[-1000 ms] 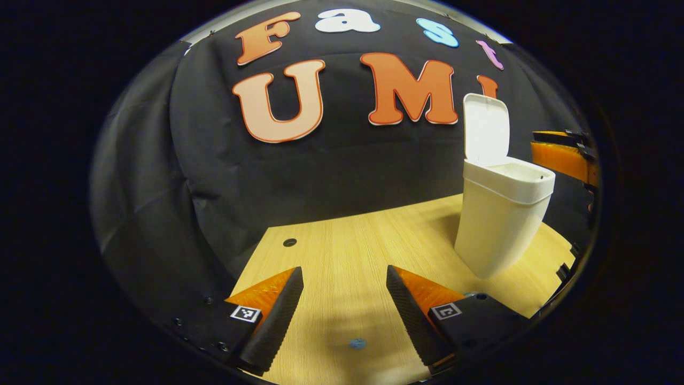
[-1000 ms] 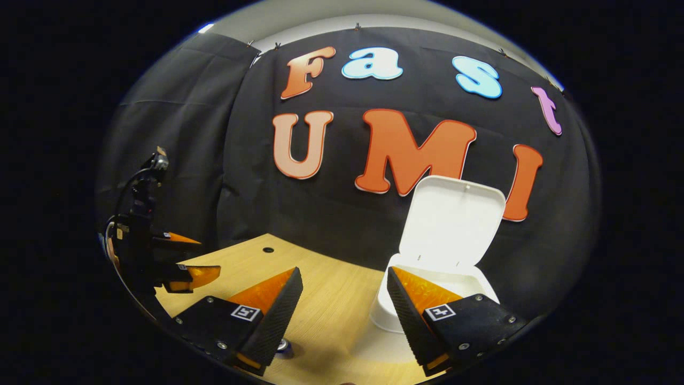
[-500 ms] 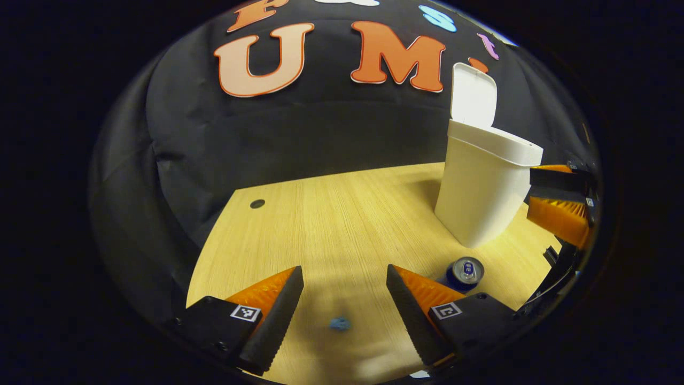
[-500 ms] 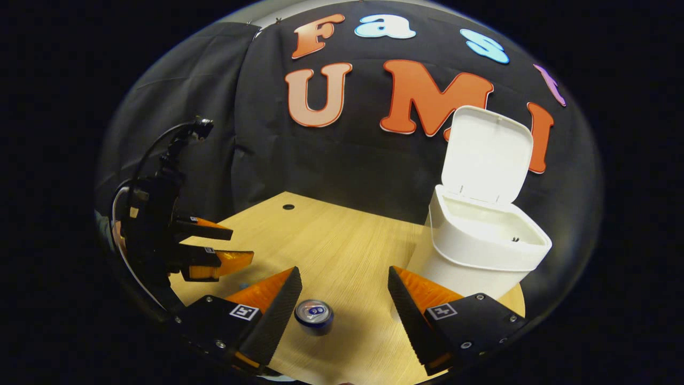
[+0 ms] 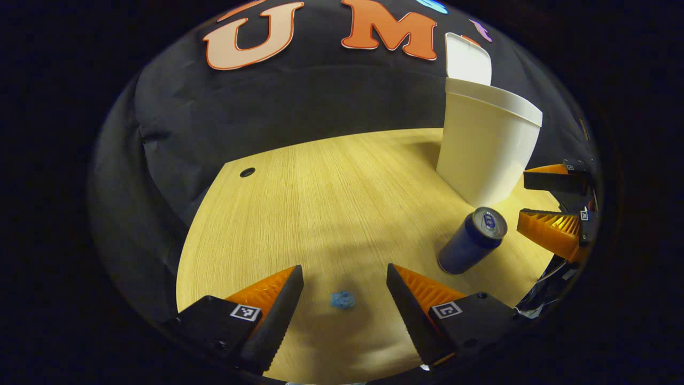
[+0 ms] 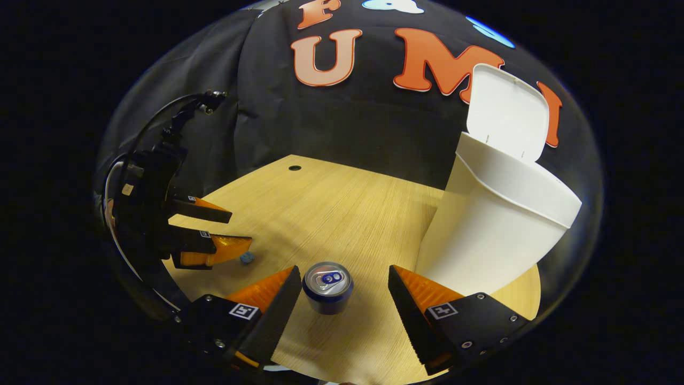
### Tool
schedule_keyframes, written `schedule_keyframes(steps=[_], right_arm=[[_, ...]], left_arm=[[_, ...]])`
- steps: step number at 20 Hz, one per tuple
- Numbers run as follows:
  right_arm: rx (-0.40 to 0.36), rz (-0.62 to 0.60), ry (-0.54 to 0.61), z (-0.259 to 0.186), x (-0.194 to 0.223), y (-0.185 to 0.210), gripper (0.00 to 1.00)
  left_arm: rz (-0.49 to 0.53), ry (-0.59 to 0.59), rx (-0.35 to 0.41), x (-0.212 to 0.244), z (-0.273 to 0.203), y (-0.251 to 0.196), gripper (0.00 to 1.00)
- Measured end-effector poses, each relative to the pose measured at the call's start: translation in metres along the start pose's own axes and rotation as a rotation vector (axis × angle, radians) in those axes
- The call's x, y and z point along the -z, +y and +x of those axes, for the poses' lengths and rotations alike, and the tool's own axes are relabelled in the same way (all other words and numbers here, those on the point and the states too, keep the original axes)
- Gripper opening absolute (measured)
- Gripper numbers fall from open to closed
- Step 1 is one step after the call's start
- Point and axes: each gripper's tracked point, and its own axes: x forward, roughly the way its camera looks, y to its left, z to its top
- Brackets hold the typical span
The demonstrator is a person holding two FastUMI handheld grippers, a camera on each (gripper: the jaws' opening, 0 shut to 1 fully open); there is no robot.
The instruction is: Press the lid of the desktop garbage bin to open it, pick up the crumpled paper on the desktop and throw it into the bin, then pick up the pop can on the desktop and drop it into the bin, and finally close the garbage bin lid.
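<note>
— Left gripper [image 5: 344, 305]: hanging wide open above the worktop [image 5: 320, 203], gripping nothing. Framing the crumpled paper [image 5: 342, 299], a small blue wad lying on the wood toward the near edge, between the two fingers without touching either.

— Right gripper [image 6: 344, 305]: also gaping wide, holding nothing. Hovering over the pop can [image 6: 327, 286], standing upright on the worktop between the fingers, nearer the left one; touching or not, impossible to tell.

— Seeing that can from the left gripper view too, standing just in front of the garbage bin [image 5: 489, 149], near but apart from it. Also catching the right gripper there, reaching in just beside the can.

— Bin: white, tall, sitting toward the worktop's far right corner. Lid [image 6: 506, 112] standing open, tipped up against the booth wall.

— Paper again in the right gripper view, lying just by the tip of the left gripper at the worktop's left side.

— Noting a small round hole [image 5: 247, 172] near the far left corner of the worktop.
</note>
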Motion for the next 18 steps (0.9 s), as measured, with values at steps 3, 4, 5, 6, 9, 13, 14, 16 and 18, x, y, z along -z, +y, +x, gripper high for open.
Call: schedule_keyframes(steps=[3, 4, 5, 6, 9, 13, 14, 16, 18], right_arm=[[0.003, -0.017, 0.06, 0.012, 0.018, 0.001, 0.99], [0.003, -0.021, 0.067, 0.014, 0.019, 0.002, 0.98], [0.002, -0.021, 0.073, 0.013, 0.02, 0.004, 0.99], [0.002, -0.019, 0.078, 0.014, 0.021, 0.005, 0.99], [-0.004, -0.015, 0.097, 0.018, 0.026, 0.01, 0.99], [-0.006, -0.015, 0.111, 0.021, 0.024, 0.014, 0.99], [-0.004, -0.012, 0.116, 0.021, 0.024, 0.014, 0.99], [-0.004, -0.001, 0.119, 0.023, 0.023, 0.013, 0.99], [-0.004, 0.012, 0.128, 0.022, 0.022, 0.015, 0.99]], left_arm=[[-0.028, 0.044, 0.021, 0.017, 0.004, 0.0, 1.0], [-0.028, 0.056, 0.023, 0.02, 0.005, 0.002, 1.0], [-0.027, 0.068, 0.023, 0.02, 0.006, 0.005, 1.0], [-0.032, 0.079, 0.026, 0.02, 0.007, 0.007, 1.0], [-0.043, 0.108, 0.026, 0.013, 0.007, 0.014, 1.0], [-0.022, 0.135, 0.027, -0.011, 0.009, 0.024, 0.96], [-0.013, 0.142, 0.025, -0.02, 0.011, 0.028, 0.99], [0.011, 0.143, -0.012, -0.04, 0.012, 0.043, 0.98], [0.002, 0.143, -0.029, -0.066, 0.016, 0.058, 0.88]])
